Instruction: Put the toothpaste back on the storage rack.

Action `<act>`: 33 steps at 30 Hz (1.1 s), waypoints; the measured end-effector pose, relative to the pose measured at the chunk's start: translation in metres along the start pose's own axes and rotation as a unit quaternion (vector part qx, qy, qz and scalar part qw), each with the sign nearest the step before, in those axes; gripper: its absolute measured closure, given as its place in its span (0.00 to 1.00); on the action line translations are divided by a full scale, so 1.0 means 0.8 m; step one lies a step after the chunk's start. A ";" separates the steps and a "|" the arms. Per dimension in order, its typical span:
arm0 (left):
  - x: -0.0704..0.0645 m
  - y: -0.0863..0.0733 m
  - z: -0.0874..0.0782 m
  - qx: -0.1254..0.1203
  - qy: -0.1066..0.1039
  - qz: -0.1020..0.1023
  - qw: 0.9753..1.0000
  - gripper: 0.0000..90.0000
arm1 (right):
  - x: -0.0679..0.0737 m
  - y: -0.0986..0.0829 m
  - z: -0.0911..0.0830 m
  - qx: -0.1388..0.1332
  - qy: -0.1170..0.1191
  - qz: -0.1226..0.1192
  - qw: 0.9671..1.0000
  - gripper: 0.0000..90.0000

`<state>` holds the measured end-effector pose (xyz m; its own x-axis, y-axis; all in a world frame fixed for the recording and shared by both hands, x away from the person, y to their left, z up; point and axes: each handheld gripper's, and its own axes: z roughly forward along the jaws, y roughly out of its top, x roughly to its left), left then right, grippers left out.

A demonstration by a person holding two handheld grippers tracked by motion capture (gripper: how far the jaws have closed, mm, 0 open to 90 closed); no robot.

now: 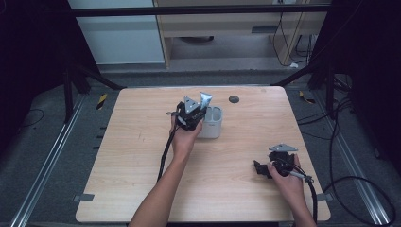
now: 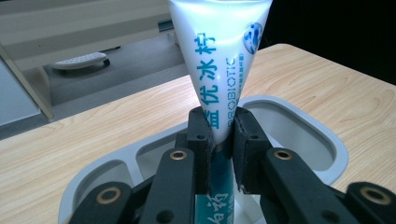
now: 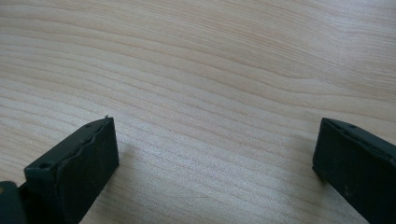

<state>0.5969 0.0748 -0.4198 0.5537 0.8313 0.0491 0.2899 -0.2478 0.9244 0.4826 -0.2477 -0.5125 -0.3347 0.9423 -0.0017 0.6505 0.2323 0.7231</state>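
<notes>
A white and teal toothpaste tube (image 2: 219,70) stands upright in a pale grey holder cup (image 2: 299,119), its flat crimped end up. My left gripper (image 2: 219,140) is shut on the tube's middle, right above the cup's opening. From above, the left gripper (image 1: 190,116) sits at the cup (image 1: 213,124) near the table's centre back. My right gripper (image 1: 260,169) rests low over the table at the front right, its jaws wide open with bare wood (image 3: 210,93) between them.
The wooden table (image 1: 142,142) has a small dark round disc (image 1: 233,99) near its back edge. Cables trail from both grippers toward the front. Dark frame legs and floor cables surround the table.
</notes>
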 end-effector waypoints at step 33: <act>-0.009 0.016 0.012 0.046 -0.005 -0.006 0.999 0.84 | 0.000 0.000 0.000 0.000 0.000 0.000 1.000 0.01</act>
<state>0.6039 0.0607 -0.4115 0.5571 0.8297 0.0351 0.3664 -0.2836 0.8862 0.4825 -0.2477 -0.5125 -0.3347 0.9423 -0.0009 0.6511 0.2320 0.7226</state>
